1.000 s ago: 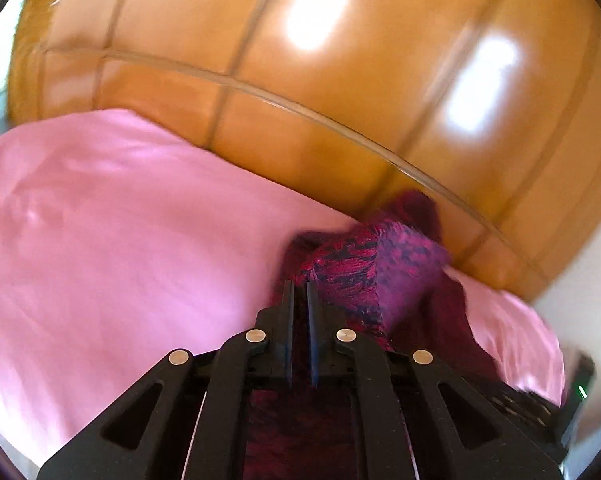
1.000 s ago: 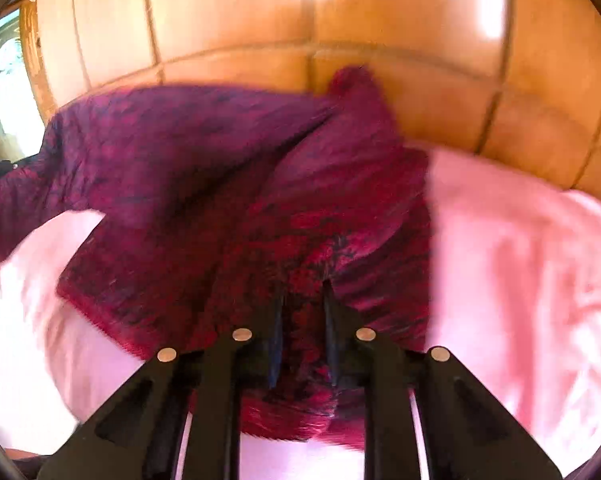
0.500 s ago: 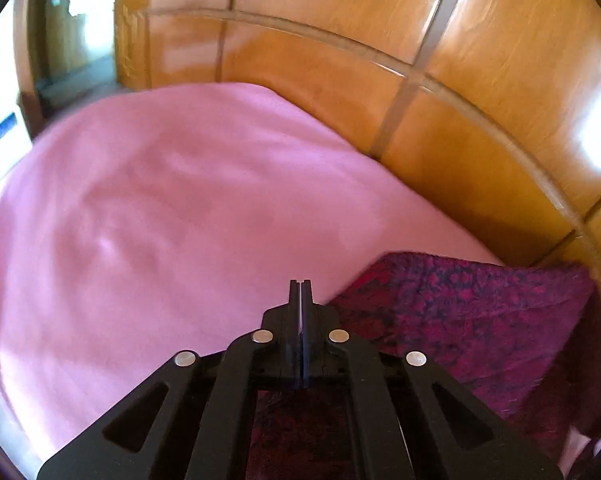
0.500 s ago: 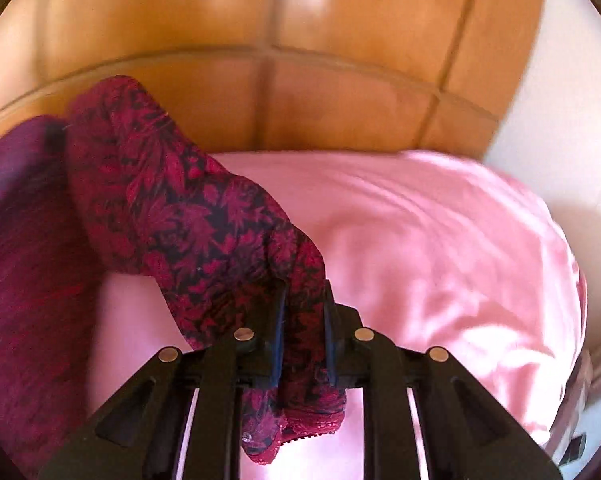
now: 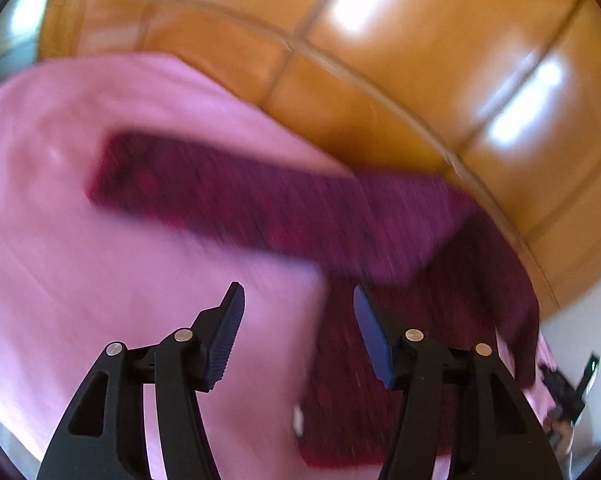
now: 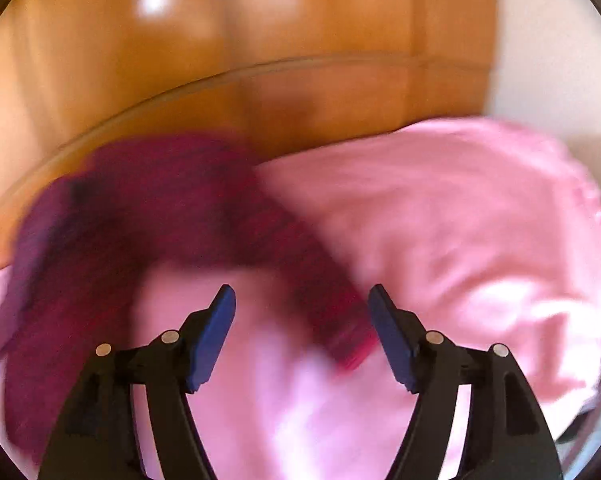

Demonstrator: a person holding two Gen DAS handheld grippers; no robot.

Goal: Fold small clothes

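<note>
A dark red patterned garment (image 5: 284, 208) lies blurred on the pink bedsheet (image 5: 100, 264), one long part stretched to the left and the rest running down under the right finger. My left gripper (image 5: 298, 300) hangs just above it, jaws opening, nothing between the pads. In the right wrist view the same garment (image 6: 148, 216) spreads from the left, with a strip reaching down to the gap of my right gripper (image 6: 302, 300). Its jaws are opening too, and the strip's end lies loose below them on the pink bedsheet (image 6: 460, 240), not pressed by the pads.
A glossy wooden headboard (image 5: 420, 60) runs close behind the bed in both views. A white wall (image 6: 548, 40) stands at the right. A dark device with a green light (image 5: 580, 384) sits at the bed's right edge.
Both grippers were shut on the garment and have let go; their jaws now stand apart. The garment has dropped onto the sheet, and both views have swung across the bed.
</note>
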